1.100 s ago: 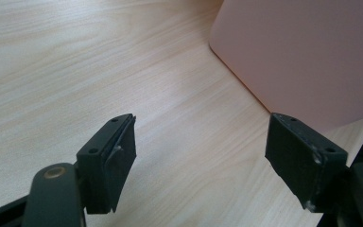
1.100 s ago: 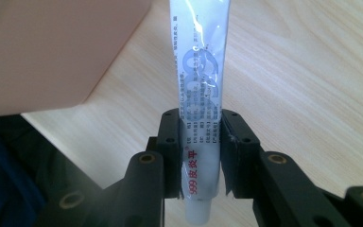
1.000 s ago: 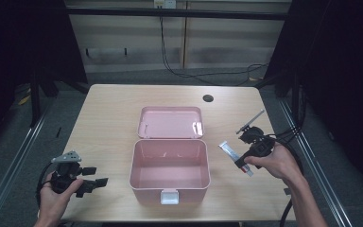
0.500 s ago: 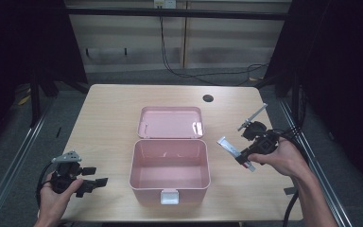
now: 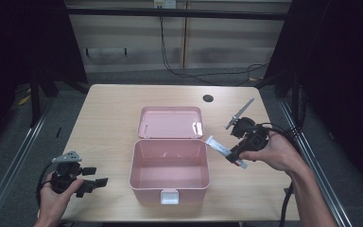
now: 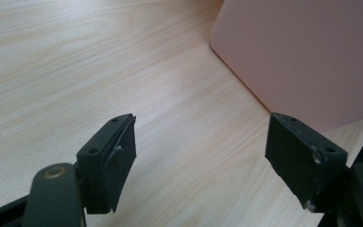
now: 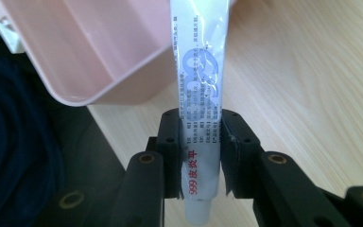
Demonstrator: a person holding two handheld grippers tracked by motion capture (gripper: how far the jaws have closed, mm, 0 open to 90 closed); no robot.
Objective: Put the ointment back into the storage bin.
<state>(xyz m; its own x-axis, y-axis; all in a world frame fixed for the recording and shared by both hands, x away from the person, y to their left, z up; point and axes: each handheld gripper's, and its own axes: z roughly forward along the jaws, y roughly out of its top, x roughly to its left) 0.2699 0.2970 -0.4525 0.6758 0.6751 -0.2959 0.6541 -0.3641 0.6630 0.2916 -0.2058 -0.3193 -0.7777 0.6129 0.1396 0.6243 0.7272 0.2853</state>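
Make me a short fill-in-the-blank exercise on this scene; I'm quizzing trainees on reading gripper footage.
1. The right gripper is shut on a white ____ with printed text.
2. The pink box on the table stands with its lid ____.
3. The left gripper has its jaws ____, with nothing between them.
4. The inside of the pink box is ____.

Missing words: tube; open; open; empty
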